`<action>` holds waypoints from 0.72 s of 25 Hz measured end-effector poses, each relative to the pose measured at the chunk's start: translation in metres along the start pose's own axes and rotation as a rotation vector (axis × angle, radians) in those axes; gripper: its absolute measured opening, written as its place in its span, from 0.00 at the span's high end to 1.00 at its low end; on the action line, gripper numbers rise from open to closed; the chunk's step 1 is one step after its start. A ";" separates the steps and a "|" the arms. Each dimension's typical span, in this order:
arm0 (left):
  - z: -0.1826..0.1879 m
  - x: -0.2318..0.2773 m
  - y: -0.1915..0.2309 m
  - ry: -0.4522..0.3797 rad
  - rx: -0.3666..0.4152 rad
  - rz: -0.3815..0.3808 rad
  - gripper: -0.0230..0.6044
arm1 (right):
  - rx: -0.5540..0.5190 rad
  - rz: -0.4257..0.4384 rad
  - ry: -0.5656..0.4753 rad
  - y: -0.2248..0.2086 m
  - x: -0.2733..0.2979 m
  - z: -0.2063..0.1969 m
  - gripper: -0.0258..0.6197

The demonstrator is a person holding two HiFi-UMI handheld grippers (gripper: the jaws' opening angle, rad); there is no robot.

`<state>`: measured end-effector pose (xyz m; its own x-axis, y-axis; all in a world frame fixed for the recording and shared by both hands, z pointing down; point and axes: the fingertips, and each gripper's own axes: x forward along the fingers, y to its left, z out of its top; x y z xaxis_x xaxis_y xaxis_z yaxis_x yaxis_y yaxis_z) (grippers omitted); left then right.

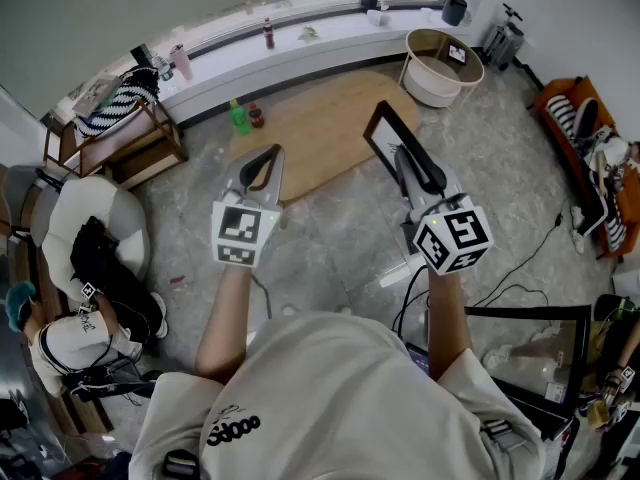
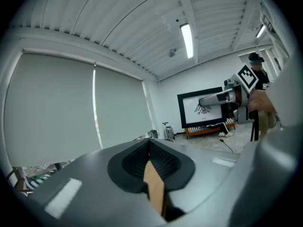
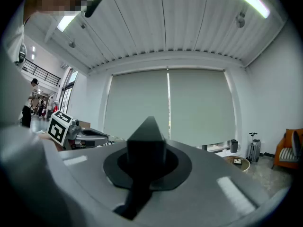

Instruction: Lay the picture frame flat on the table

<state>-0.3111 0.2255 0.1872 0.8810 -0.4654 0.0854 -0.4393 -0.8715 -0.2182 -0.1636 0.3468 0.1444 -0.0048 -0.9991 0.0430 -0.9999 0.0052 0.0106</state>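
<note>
While right gripper (image 1: 401, 154) holds, picture frame (image 2: 196, 118) stands upright, seemingly landscape.

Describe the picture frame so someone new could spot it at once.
Find the oval wooden table in the middle of the floor. At its right end, the right gripper holds the picture frame upright. It is the only black-edged panel there, with a dark drawing on white; the green bottle is by the opposite end.
</note>
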 end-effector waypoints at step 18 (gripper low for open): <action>-0.006 0.019 -0.028 0.033 0.011 0.013 0.95 | -0.002 -0.009 0.033 -0.039 -0.010 -0.020 0.94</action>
<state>-0.2831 0.2401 0.2009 0.8690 -0.4814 0.1146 -0.4481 -0.8638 -0.2304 -0.1248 0.3571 0.1637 0.0042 -0.9971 0.0758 -0.9999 -0.0033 0.0127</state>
